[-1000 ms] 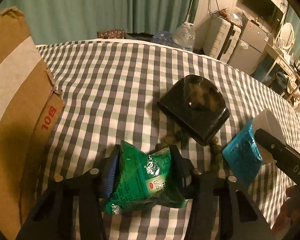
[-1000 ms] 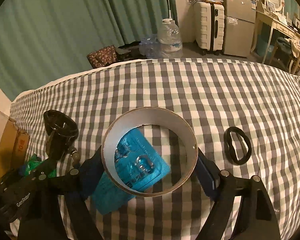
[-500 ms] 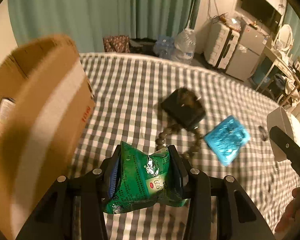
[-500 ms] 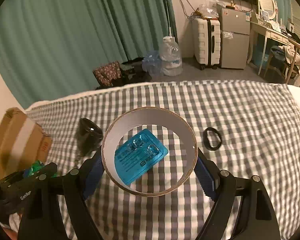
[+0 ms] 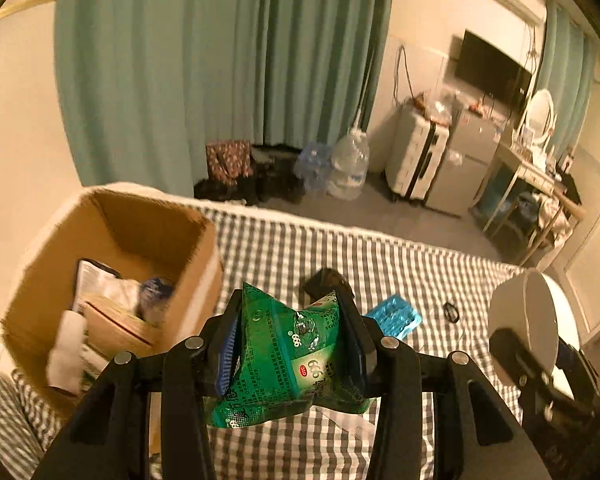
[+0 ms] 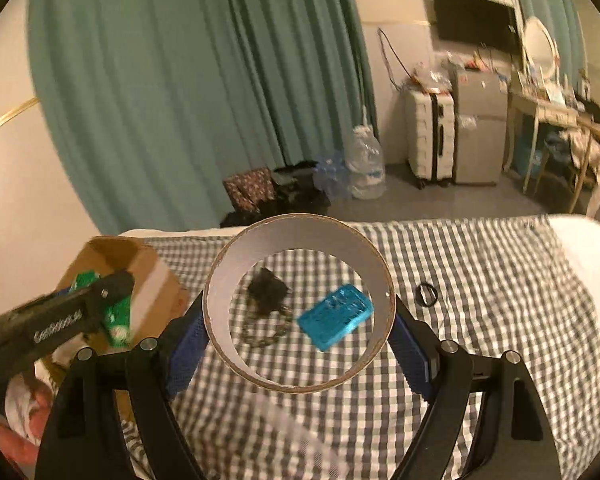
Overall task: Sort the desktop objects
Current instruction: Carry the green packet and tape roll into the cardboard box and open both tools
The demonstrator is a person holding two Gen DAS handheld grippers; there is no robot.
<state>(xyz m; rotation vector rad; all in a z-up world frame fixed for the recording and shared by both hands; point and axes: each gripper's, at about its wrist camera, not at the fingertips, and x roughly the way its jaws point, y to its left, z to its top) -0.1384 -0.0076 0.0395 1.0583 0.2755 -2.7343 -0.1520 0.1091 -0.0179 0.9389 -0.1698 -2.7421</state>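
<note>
A checked bed (image 6: 480, 264) carries a cardboard box (image 5: 112, 264) at its left end. The right gripper (image 6: 298, 344) clamps a tape roll (image 6: 228, 256) above the bed, right of the box. The left gripper (image 5: 290, 354) squeezes a green packet (image 5: 276, 360) just right of the box. The box's contents are blurred.
</note>
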